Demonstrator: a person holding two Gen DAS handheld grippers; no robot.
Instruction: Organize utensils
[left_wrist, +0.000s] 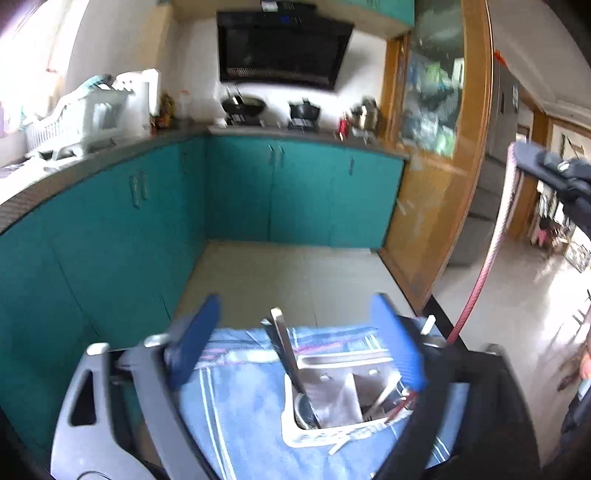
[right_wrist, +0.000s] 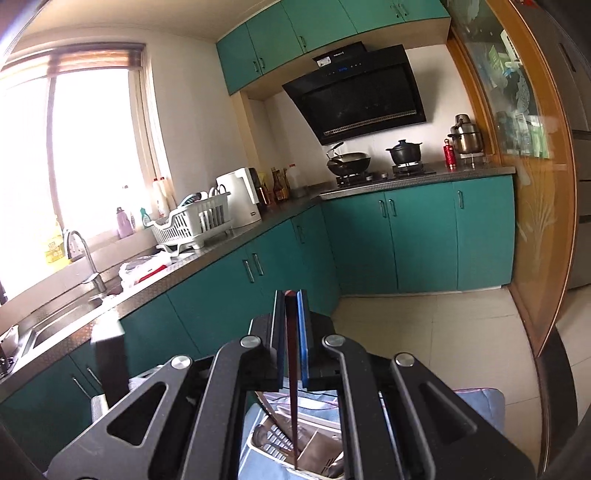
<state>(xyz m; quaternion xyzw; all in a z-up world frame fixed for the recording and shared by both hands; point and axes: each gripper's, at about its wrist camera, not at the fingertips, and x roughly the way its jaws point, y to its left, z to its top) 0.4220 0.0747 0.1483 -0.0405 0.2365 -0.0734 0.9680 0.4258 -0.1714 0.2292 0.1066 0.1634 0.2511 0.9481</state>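
A utensil holder, steel with a white plastic rim (left_wrist: 295, 437), stands on a blue striped cloth (left_wrist: 236, 406). A metal spoon (left_wrist: 288, 350) leans in its left compartment, and thin sticks (left_wrist: 384, 398) lie in the right one. My left gripper (left_wrist: 299, 345) is open, its blue pads wide on either side of the spoon handle and not touching it. My right gripper (right_wrist: 291, 295) is shut on a dark red chopstick (right_wrist: 293, 387) that hangs down into the holder (right_wrist: 266, 448). In the left wrist view this chopstick (left_wrist: 480, 273) slants down from the upper right.
Teal cabinets (right_wrist: 417, 236) run under an L-shaped counter with a sink (right_wrist: 62, 321), a white dish rack (right_wrist: 192, 221) and a stove with a wok (right_wrist: 349, 162) and a pot (right_wrist: 404, 151). A wooden glass door (right_wrist: 535, 184) stands at the right. Pale floor tiles (left_wrist: 295, 273) lie beyond the cloth.
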